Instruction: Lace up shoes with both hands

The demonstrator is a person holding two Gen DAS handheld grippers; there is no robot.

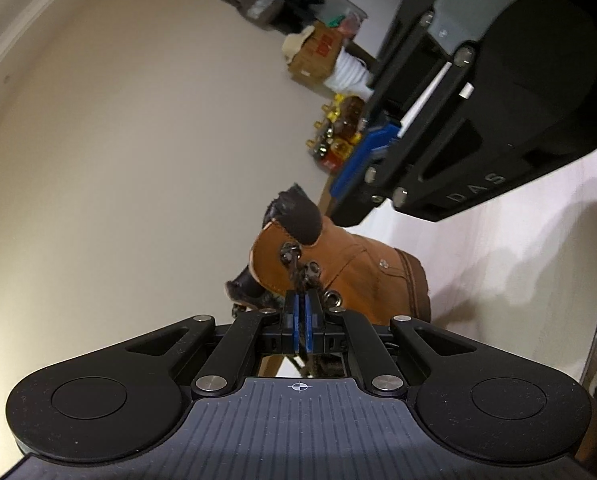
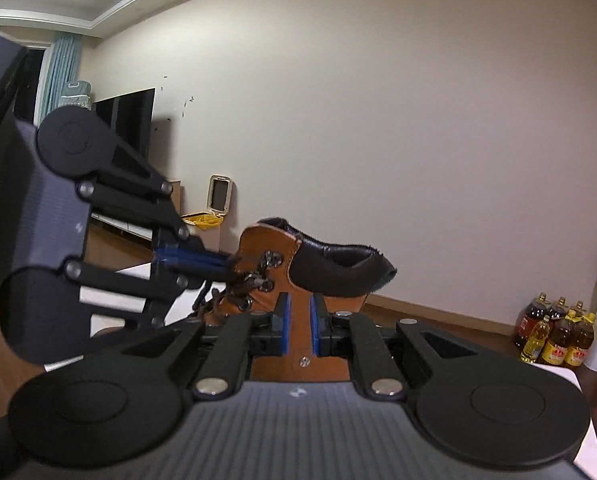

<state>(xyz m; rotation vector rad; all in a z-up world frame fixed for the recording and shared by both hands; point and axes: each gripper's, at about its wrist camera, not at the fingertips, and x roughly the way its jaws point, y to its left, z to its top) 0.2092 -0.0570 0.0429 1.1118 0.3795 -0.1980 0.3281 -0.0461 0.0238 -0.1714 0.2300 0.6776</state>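
Two grippers, one boot: both of mine work at the ankle end of a tan boot [image 2: 294, 312] standing on a white bench [image 1: 498, 248].
Boot position: lower centre of both wrist views, its dark padded collar [image 2: 338, 264] raised toward mid-frame, metal lace hooks [image 1: 298, 260] facing my left gripper.
Left gripper [image 1: 301, 300]: jaws pressed together on the dark lace [image 1: 298, 276], pinched just below the upper hooks; in the right wrist view it enters from the left edge, its tips at the same hooks.
Right gripper [image 2: 299, 322]: jaws narrowly parted with the boot's tan side showing behind the gap; I see no lace between the pads and judge that it holds nothing.
Done so far: lace reaches the upper hooks, as far as I can see; the lower eyelets are hidden behind my own gripper bodies.
Left to do: by my estimate, the last hooks and the tying of a knot, for which my right gripper would need the other lace end, which I cannot find in either view.
Edges: bench rim [image 2: 570, 372] at lower right of the right wrist view, floor beyond.
Open room: bare wall behind the boot, oil bottles [image 2: 554, 332] well apart at far right; the tightest spot is between my two grippers.
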